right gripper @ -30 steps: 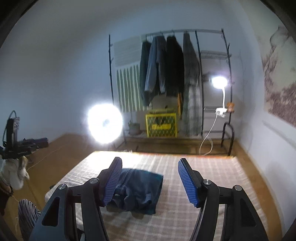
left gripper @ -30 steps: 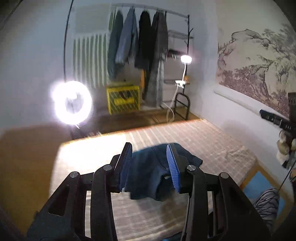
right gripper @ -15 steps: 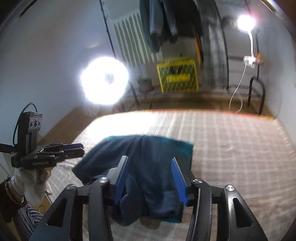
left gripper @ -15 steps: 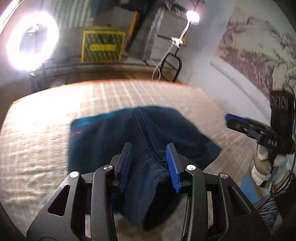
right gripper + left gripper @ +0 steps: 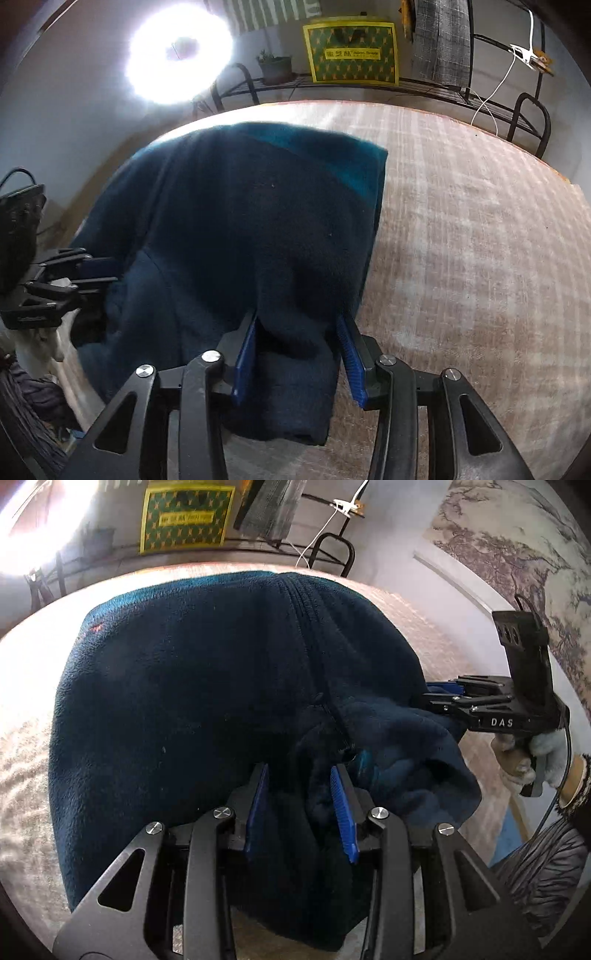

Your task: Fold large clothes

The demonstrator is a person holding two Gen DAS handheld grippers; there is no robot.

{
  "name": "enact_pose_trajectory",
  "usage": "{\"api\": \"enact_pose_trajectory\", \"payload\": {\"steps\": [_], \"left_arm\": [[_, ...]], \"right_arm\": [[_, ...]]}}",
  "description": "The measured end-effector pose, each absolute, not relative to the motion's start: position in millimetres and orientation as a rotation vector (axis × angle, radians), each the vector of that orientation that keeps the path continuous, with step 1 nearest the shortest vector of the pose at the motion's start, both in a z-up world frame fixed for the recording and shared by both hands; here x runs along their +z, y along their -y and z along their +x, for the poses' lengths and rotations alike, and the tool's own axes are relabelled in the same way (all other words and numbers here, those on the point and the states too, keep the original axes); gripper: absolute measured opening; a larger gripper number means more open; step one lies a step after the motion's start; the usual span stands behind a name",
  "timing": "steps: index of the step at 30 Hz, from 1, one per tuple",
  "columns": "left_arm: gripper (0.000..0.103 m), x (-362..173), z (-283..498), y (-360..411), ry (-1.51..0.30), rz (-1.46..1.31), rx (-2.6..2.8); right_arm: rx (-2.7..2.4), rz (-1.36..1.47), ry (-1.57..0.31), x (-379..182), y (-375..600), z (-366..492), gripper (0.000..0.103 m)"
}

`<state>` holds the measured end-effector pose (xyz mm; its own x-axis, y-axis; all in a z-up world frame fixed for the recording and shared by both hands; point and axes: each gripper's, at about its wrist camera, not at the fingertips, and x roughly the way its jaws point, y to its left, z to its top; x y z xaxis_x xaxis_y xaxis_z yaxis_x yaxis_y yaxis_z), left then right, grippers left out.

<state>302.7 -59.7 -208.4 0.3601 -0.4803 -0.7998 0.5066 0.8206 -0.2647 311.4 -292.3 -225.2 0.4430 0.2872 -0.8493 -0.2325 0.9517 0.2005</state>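
A dark blue fleece jacket (image 5: 192, 686) with a front zip lies folded on the plaid-covered bed (image 5: 22, 753). It also fills the right wrist view (image 5: 240, 229). My left gripper (image 5: 300, 781) is low over the jacket's near edge, jaws partly open with bunched fleece between the blue pads. My right gripper (image 5: 297, 325) straddles the jacket's near right edge, jaws partly open with fleece between them. Each gripper shows in the other's view: the right one (image 5: 480, 705) at the jacket's right side, the left one (image 5: 55, 284) at its left side.
The bed sheet (image 5: 480, 258) stretches to the right of the jacket. Behind the bed stand a yellow crate (image 5: 351, 51), a metal clothes rack (image 5: 517, 103), a bright ring light (image 5: 177, 51) and a potted plant (image 5: 275, 66). A landscape mural (image 5: 517, 546) covers the right wall.
Both grippers have dropped from high above the bed down onto the jacket's near edge, and their jaws have narrowed around the fleece. The jacket now fills both views.
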Motion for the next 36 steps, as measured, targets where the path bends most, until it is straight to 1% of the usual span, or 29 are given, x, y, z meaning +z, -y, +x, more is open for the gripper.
{"api": "enact_pose_trajectory", "payload": {"steps": [5,6,7,8,9,10,11,13,16,18,20,22,23,24,25,28,32,36], "left_arm": [[0.037,-186.7,303.3,49.5,-1.054,-0.029,-0.650],[0.039,-179.2,303.4,43.1,-1.043,-0.047,-0.647],[0.050,-170.3,304.4,35.0,-1.029,-0.070,-0.641],[0.057,-161.2,306.1,23.1,-1.009,-0.105,-0.632],[0.067,-154.9,308.9,10.5,-0.990,-0.144,-0.615],[0.068,-150.1,314.7,-5.0,-0.973,-0.198,-0.587],[0.069,-148.8,322.0,-21.7,-0.969,-0.264,-0.558],[0.073,-156.3,338.4,-53.2,-1.003,-0.409,-0.488],[0.075,-175.9,358.9,-82.0,-1.072,-0.584,-0.436],[0.075,-182.0,367.9,-95.0,-1.066,-0.655,-0.358],[0.075,-171.3,371.9,-90.3,-1.020,-0.609,-0.342],[0.074,-154.7,379.2,-73.9,-0.979,-0.517,-0.369],[0.074,-146.5,380.5,-61.3,-0.958,-0.457,-0.384],[0.073,-139.9,382.8,-49.0,-0.942,-0.404,-0.394],[0.070,-136.4,388.1,-31.0,-0.933,-0.337,-0.399],[0.062,-144.2,407.6,3.8,-0.969,-0.238,-0.391],[0.062,-169.2,416.2,37.2,-1.011,-0.054,-0.329],[0.062,-200.7,417.3,31.2,-1.063,-0.041,-0.332]], "right_arm": [[0.333,0.072,-1.055,-207.9,302.3,307.1,0.045],[0.345,0.082,-1.040,-202.0,305.2,303.4,0.047],[0.362,0.103,-1.022,-194.6,309.0,300.1,0.055],[0.378,0.125,-1.008,-189.2,312.5,298.0,0.061],[0.393,0.148,-0.989,-185.2,316.5,296.0,0.070],[0.396,0.165,-0.971,-181.8,319.0,300.8,0.078],[0.395,0.182,-0.962,-182.3,321.7,303.3,0.079],[0.396,0.239,-0.959,-185.0,328.1,309.5,0.085],[0.389,0.310,-0.973,-193.2,334.9,320.4,0.086],[0.342,0.333,-0.967,-196.6,339.1,326.8,0.085],[0.284,0.300,-0.924,-189.4,338.6,335.1,0.079],[0.288,0.252,-0.873,-173.8,329.0,342.6,0.058],[0.305,0.238,-0.861,-166.8,321.7,348.3,0.054],[0.323,0.226,-0.853,-160.8,313.0,354.8,0.047],[0.333,0.206,-0.849,-156.1,301.3,363.2,0.044],[0.344,0.119,-0.852,-152.9,263.5,387.0,0.041],[0.363,-0.025,-0.899,-170.4,216.8,411.2,0.041],[0.343,-0.150,-0.997,-204.1,203.1,421.2,0.041]]}}
